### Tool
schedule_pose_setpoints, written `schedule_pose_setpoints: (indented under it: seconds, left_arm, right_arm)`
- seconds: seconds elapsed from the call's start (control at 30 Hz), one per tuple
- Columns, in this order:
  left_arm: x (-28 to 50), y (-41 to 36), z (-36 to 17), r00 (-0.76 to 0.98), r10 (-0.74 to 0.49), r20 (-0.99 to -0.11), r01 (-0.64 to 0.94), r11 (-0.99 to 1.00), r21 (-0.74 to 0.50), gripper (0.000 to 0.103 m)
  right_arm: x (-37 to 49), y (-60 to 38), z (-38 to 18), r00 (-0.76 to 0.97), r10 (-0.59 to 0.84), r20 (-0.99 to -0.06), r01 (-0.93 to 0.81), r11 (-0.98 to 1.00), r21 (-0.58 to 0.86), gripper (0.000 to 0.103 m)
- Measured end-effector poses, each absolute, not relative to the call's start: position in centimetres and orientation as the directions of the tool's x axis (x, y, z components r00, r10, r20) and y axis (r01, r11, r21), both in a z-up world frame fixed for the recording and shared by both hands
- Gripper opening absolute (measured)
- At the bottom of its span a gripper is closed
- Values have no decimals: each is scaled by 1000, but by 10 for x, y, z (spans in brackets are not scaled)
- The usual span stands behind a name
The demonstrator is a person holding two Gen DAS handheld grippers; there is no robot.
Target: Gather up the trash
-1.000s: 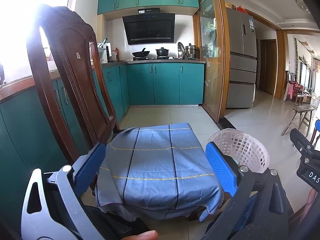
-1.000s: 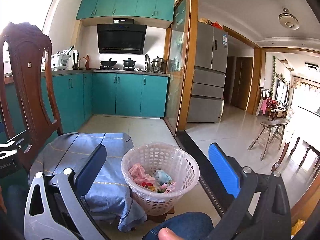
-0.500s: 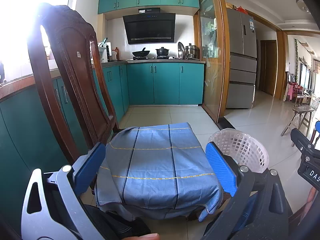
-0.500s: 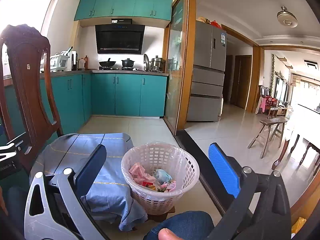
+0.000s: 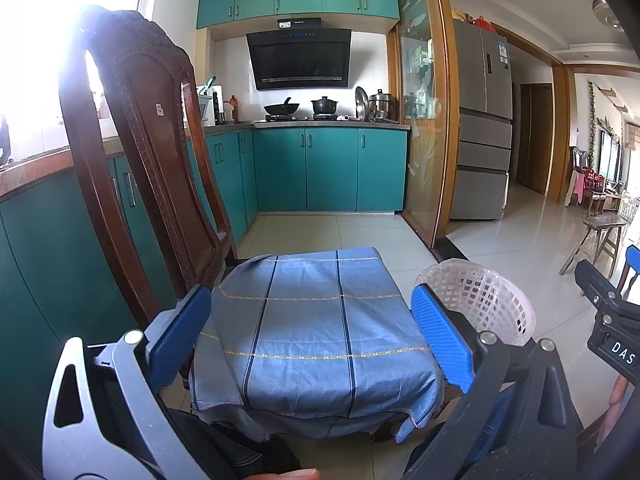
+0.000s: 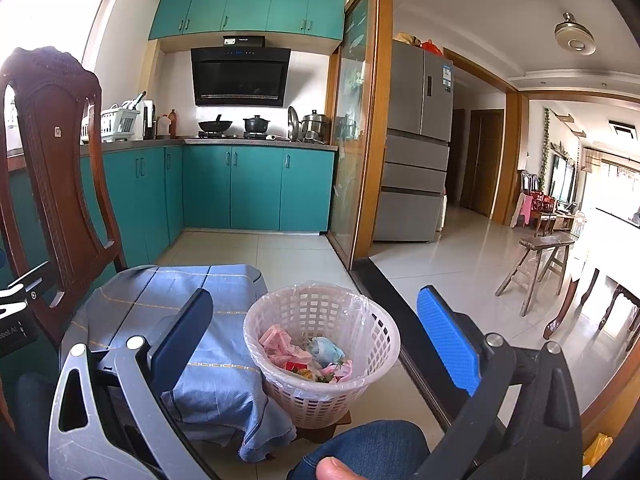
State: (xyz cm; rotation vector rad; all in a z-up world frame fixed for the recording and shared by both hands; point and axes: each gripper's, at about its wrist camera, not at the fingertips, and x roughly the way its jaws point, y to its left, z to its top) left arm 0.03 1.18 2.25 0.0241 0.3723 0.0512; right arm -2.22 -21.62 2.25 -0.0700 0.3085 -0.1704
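Cloth (image 5: 316,332), blue with darker stripes, fills my left wrist view: it covers the seat of the wooden chair (image 5: 136,152), and I see no scrap lying on it. My left gripper (image 5: 312,336) hangs above that seat with its 2 blue pads spread wide and nothing between them. The white basket (image 5: 488,300) stands just beside the seat, half hidden behind my right-hand pad. On the other tool at the frame's edge I read "DAS"; the rest is cut off.

From the right wrist view, my right gripper (image 6: 316,332) is likewise spread apart and empty, aimed down at the basket (image 6: 320,396), which is lined with a clear bag and holds the trash (image 6: 308,356): pink, blue and red crumpled bits. I judge the collecting nearly done. To finish well, I would sweep both cameras over seat and floor for strays before closing on anything. The fridge (image 6: 420,140) carries a blue label, too small to read.
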Motion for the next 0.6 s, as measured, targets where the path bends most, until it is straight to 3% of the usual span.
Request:
schedule_pose_setpoints:
  seconds: [0.6]
  left_arm:
    - [-5,5,25,936,41,-349,-29,999,41,100]
  right_arm:
    - [-22,-217,19,933,-188,-308,167,982,-93,100]
